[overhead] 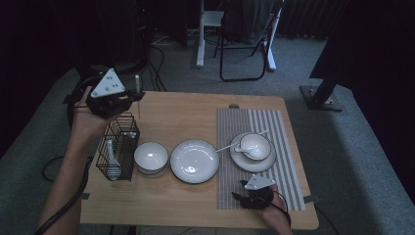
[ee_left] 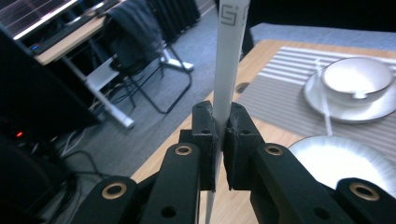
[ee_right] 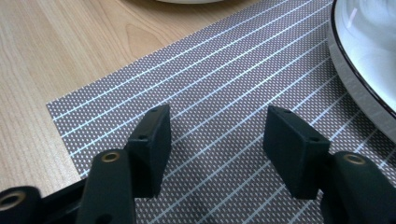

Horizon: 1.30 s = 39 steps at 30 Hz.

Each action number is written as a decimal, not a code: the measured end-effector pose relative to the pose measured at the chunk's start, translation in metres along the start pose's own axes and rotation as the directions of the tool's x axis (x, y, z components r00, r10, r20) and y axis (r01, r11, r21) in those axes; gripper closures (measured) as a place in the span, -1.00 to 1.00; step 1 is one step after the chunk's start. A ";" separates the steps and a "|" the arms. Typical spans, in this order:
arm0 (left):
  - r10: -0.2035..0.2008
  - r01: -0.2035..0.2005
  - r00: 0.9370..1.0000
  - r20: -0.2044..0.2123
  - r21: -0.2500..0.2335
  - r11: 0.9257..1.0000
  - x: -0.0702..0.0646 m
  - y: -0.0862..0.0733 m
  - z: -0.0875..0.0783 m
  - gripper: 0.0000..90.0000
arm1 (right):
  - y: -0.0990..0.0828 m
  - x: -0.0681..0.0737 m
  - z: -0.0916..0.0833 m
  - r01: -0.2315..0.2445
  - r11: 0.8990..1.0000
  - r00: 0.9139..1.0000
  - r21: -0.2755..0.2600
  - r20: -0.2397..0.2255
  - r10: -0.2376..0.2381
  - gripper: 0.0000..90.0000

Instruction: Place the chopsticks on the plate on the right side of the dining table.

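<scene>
Holding a white stick (ee_left: 229, 70) clamped upright in my left gripper (overhead: 131, 96) above the wire basket (overhead: 117, 147), I carry it level (right gripper (ee_right: 217, 140) rests spread, empty, over the placemat (ee_right: 224, 74)).

White stick (ee_left: 229, 60): top cut by the upper edge of the left gripper view, lower length hidden behind the jaws, printed mark unreadable; saucer (ee_right: 359, 60): cropped at the right gripper view's right edge; white utensil (overhead: 112, 156) in wire basket (overhead: 119, 147): too small to identify.
</scene>
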<state>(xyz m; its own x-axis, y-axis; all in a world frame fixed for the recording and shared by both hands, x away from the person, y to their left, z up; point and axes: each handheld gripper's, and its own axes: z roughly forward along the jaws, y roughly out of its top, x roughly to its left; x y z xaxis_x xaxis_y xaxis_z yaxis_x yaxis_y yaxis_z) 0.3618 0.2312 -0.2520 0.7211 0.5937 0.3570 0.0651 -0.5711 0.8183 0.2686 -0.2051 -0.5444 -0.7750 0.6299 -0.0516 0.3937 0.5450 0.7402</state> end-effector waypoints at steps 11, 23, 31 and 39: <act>-0.001 0.004 0.990 0.141 -0.020 1.000 -0.027 0.008 0.035 0.88 | -0.001 -0.002 -0.002 -0.012 1.000 1.000 -0.011 0.028 0.013 -0.10; 0.023 -0.013 0.971 0.238 -0.044 0.999 -0.056 0.014 0.061 0.88 | -0.001 -0.002 -0.002 -0.012 1.000 0.999 -0.002 0.030 0.012 -0.12; 0.023 -0.007 0.959 0.281 -0.057 0.998 -0.067 0.014 0.072 0.88 | -0.001 -0.002 -0.002 -0.010 1.000 0.999 0.005 0.038 0.010 -0.12; 0.024 -0.004 0.949 0.314 -0.065 0.998 -0.078 0.016 0.082 0.88 | -0.001 -0.002 -0.003 -0.024 1.000 0.999 0.002 0.035 0.024 -0.10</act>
<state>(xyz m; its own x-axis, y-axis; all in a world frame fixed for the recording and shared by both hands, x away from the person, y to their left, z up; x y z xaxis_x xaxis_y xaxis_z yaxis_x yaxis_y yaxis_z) 0.3628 0.1291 -0.3038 0.9028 0.3712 0.2171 0.0172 -0.5356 0.8443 0.2688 -0.2083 -0.5429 -0.7474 0.6619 -0.0571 0.4137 0.5309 0.7396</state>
